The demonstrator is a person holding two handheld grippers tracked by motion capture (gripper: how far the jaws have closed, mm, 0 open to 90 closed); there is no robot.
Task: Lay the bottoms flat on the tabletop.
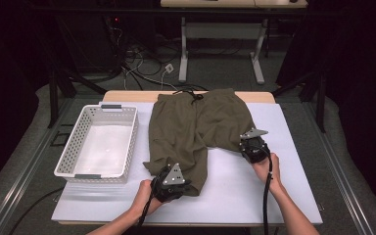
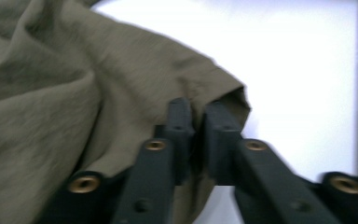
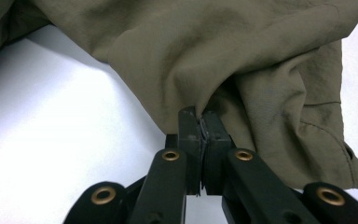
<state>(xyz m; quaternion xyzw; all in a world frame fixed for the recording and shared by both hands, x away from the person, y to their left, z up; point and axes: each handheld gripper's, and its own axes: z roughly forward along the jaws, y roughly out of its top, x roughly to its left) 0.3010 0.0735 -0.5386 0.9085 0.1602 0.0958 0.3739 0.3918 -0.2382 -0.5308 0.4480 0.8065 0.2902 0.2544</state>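
Olive-green shorts (image 1: 196, 127) lie spread on the white table mat (image 1: 235, 191), waistband at the far side. My left gripper (image 1: 185, 186) is at the hem of the near left leg. In the left gripper view its jaws (image 2: 198, 123) are nearly together, pinching the leg's hem edge (image 2: 228, 93). My right gripper (image 1: 245, 145) sits at the hem of the right leg. In the right gripper view its jaws (image 3: 200, 126) are pressed together on a raised fold of the olive cloth (image 3: 214, 56). A hand holds each gripper from the near side.
An empty white perforated basket (image 1: 68, 147) stands on the left part of the table, close to the shorts. Bare white mat lies in front of and to the right of the shorts. Beyond the table are cables and another table's legs (image 1: 183, 54) on the floor.
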